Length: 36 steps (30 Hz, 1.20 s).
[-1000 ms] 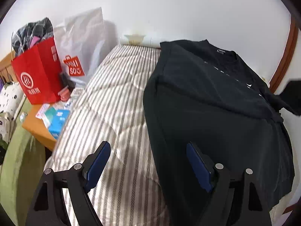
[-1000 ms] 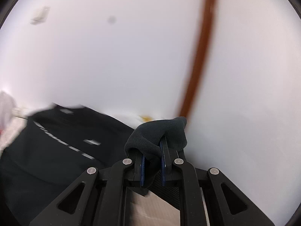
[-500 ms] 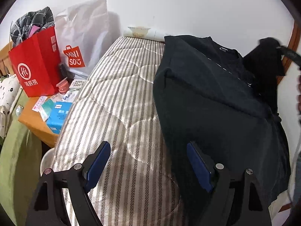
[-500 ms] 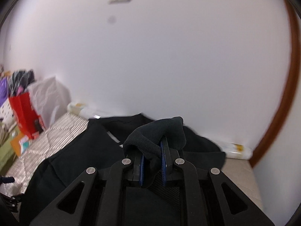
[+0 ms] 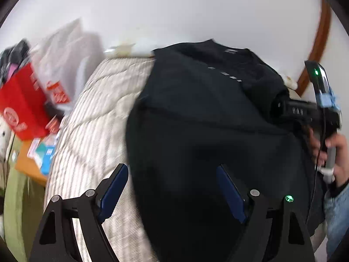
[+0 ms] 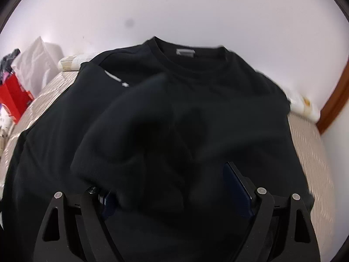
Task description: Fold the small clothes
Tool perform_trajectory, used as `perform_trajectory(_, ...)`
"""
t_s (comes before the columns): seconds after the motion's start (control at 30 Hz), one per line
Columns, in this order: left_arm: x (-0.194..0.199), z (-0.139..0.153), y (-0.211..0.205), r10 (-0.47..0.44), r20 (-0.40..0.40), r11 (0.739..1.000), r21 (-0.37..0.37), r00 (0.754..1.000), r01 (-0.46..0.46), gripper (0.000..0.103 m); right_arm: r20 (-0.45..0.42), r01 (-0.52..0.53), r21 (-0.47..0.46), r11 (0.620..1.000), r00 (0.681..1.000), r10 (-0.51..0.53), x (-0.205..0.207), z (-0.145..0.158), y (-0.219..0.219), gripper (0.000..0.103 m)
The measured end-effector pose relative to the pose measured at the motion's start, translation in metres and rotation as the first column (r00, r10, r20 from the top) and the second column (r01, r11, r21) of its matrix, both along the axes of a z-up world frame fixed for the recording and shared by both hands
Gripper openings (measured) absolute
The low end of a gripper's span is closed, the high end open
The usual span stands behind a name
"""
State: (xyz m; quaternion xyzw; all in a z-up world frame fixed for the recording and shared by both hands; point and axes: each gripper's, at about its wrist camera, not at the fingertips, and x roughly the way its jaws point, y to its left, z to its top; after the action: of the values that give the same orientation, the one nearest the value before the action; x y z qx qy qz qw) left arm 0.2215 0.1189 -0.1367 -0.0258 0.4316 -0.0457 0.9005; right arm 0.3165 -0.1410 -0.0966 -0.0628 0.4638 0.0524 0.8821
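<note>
Black sweatshirt [image 6: 218,100] spread on striped mattress [image 5: 91,118], right gripper [image 6: 174,192] jaws just sprung apart, sleeve [image 6: 139,135] apparently loose between them, left gripper [image 5: 172,194] wide and empty over sweatshirt's edge, red bag [image 5: 19,107] beside bed.

Both the left gripper [image 5: 171,191] and the right gripper [image 6: 176,187] are black frames with blue pads and silver screws, green lights glowing, beside a light-blue denim sleeve [image 5: 337,207].
</note>
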Motion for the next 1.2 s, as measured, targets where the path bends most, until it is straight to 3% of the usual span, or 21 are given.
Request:
perform_trajectory(0.27, 0.024, 0.024, -0.079, -0.127, 0.036, 0.989, 0.075, 0.991, 0.124, 0.082, 0.051, -0.017, -0.031, 0.999, 0.999, 0.019, -0.062, 0.018, -0.039, 0.086)
perform_trajectory(0.5, 0.050, 0.023, -0.127, -0.178, 0.030, 0.979, 0.101, 0.984, 0.174, 0.082, 0.112, 0.080, 0.040, 0.996, 0.990, -0.084, -0.096, 0.044, -0.097, 0.086)
perform_trajectory(0.73, 0.081, 0.012, -0.185, -0.260, 0.053, 0.953, 0.175, 0.964, 0.247, 0.082, 0.177, 0.162, 0.059, 0.985, 0.969, -0.170, -0.130, 0.059, -0.137, 0.086)
perform_trajectory(0.93, 0.116, -0.013, -0.208, -0.232, 0.022, 0.951, 0.216, 0.973, 0.221, 0.082, 0.177, 0.226, 0.070, 0.972, 0.956, -0.235, -0.145, 0.057, -0.159, 0.086)
perform_trajectory(1.1, 0.140, -0.036, -0.205, -0.124, -0.029, 0.972, 0.196, 0.992, 0.128, 0.081, 0.176, 0.264, 0.082, 0.961, 0.945, -0.274, -0.149, 0.052, -0.171, 0.086)
perform_trajectory(1.2, 0.144, -0.036, -0.202, -0.097, 0.000, 0.974, 0.208, 0.995, 0.095, 0.061, 0.169, 0.287, 0.078, 0.955, 0.940, -0.296, -0.149, 0.048, -0.174, 0.086)
